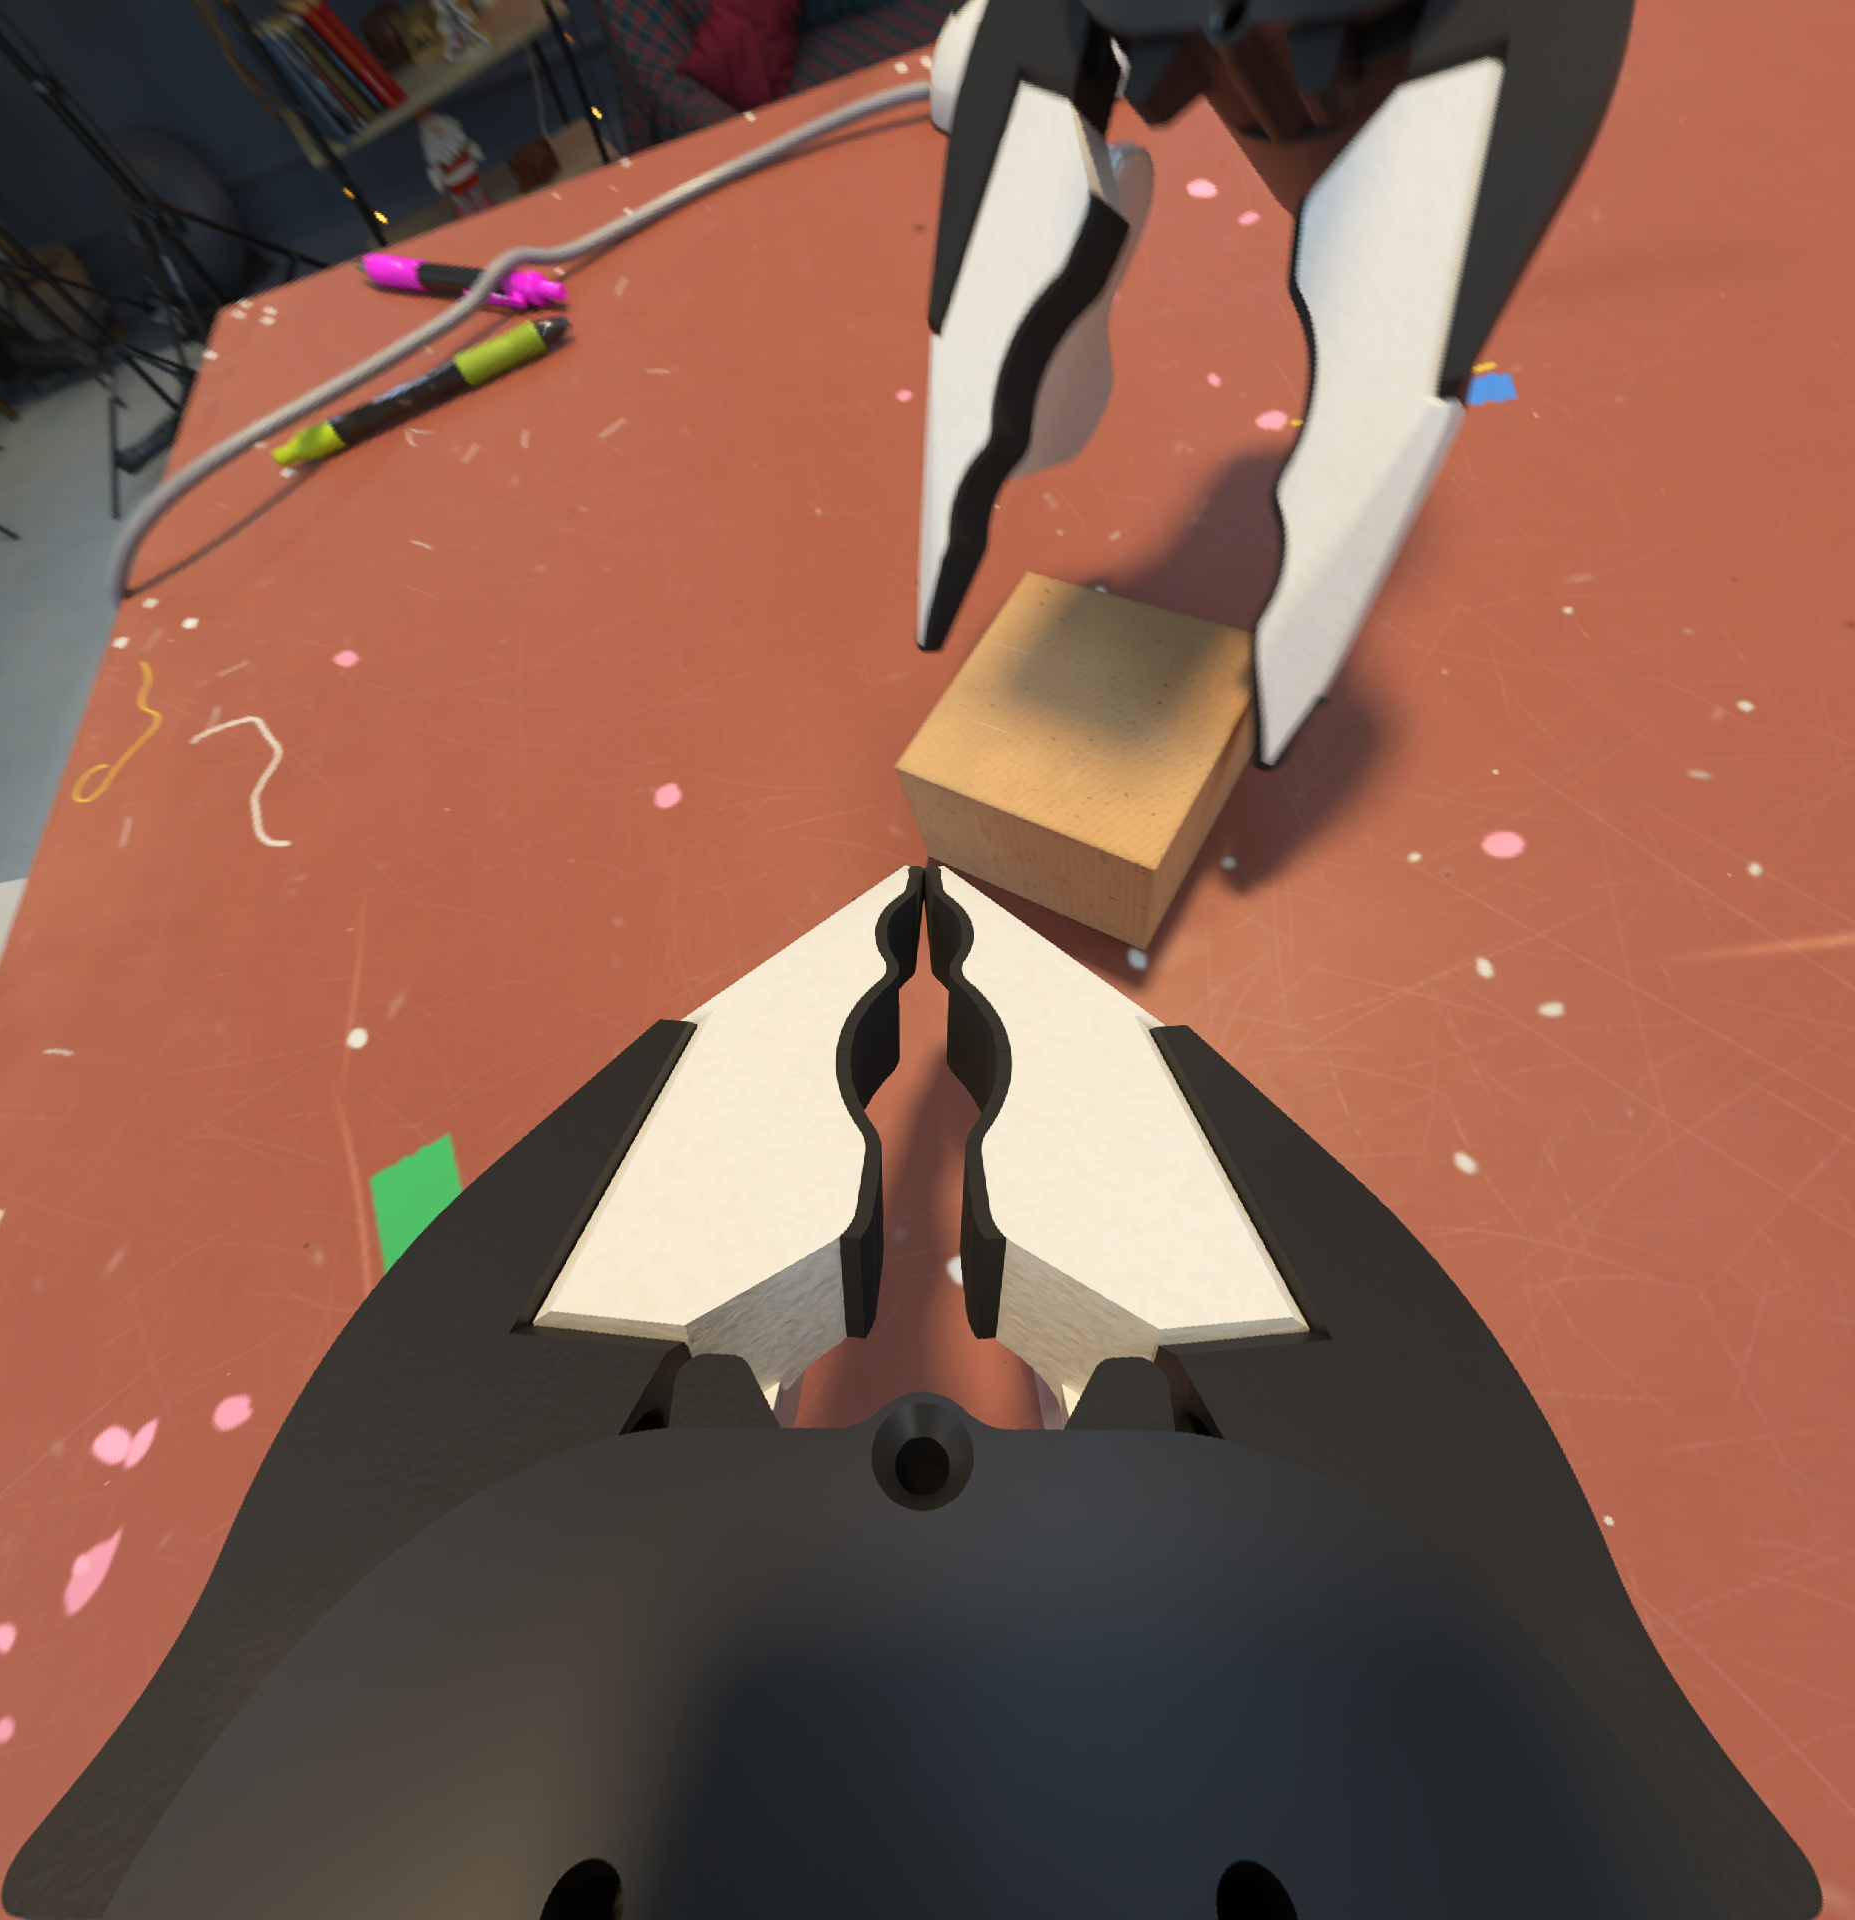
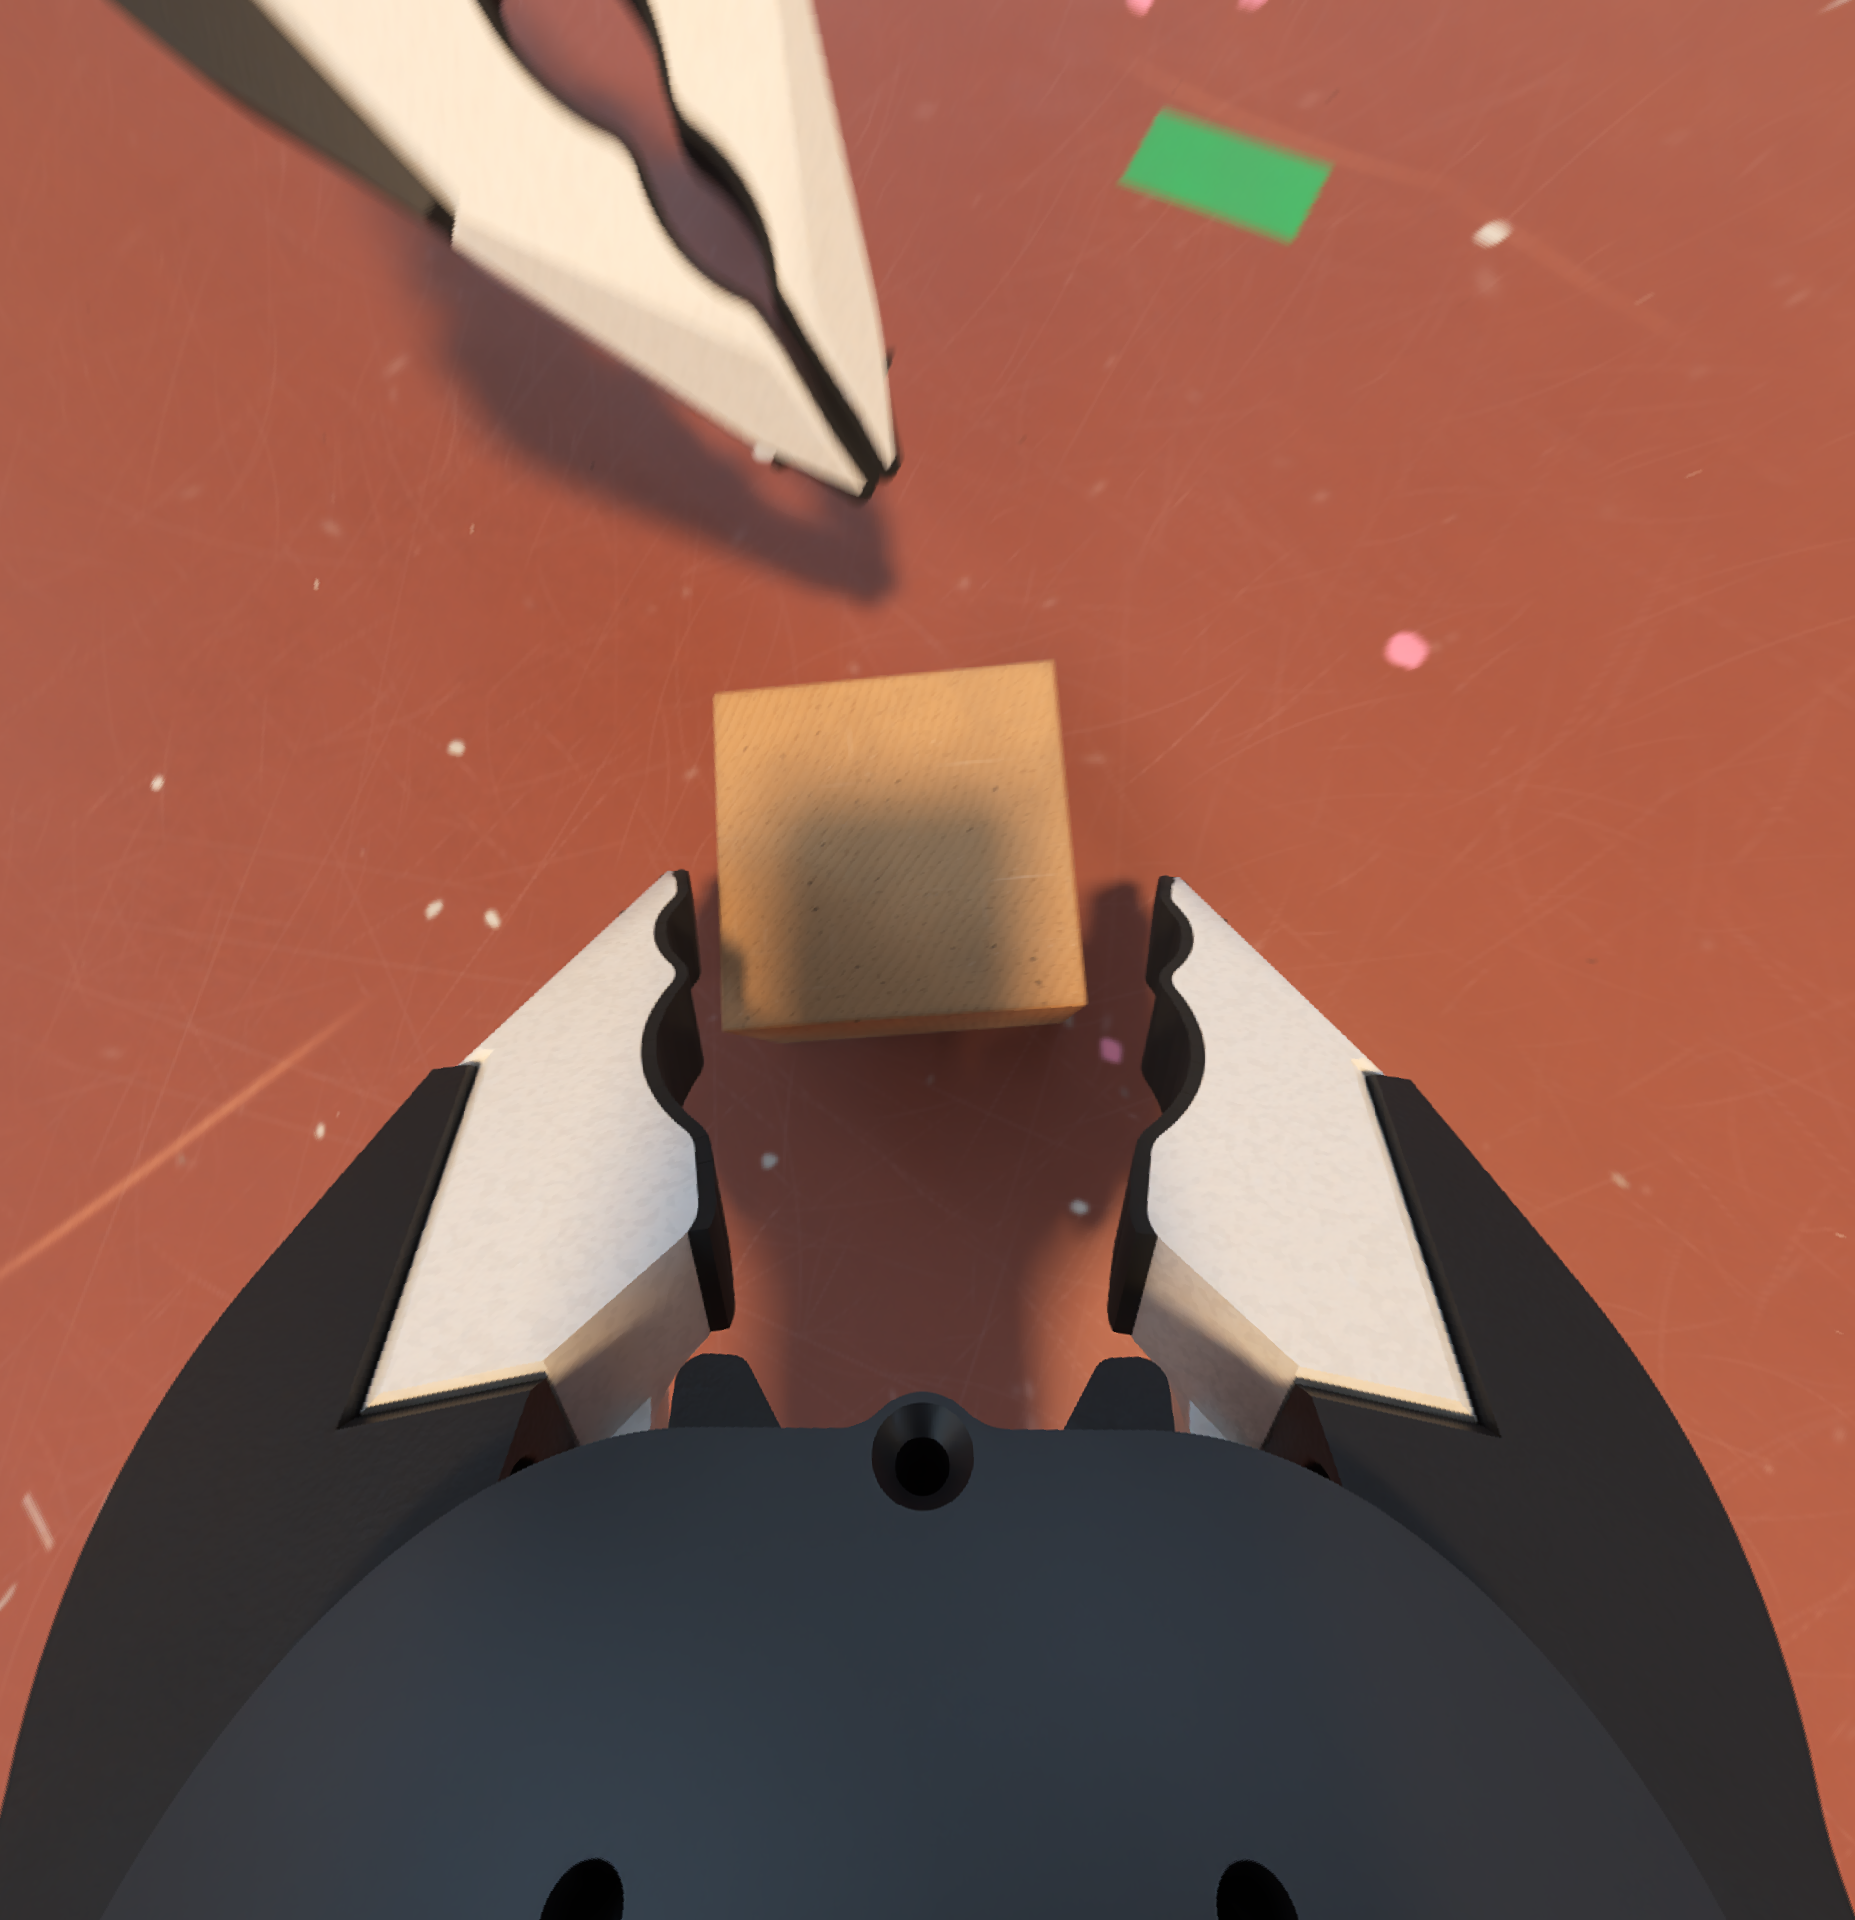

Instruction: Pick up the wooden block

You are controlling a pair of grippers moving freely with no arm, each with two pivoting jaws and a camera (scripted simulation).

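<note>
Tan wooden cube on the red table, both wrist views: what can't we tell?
- Tan wooden cube: contact with the open right gripper is unclear; the right wrist view shows gaps, but depth is ambiguous.
- In the left wrist view, one right finger covers the cube's far corner.
- Cube's underside: hidden in both views.
- Shut left gripper: its clearance from the cube's near corner is unreadable.

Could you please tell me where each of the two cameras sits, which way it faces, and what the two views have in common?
Left wrist view: sits on the left gripper, shut, looking along its fingers across the red table toward the wooden block and two markers.
Right wrist view: sits on the right gripper, open, looking steeply down with its fingers either side of the block.
Shared: the block, both grippers and a green patch.
</note>
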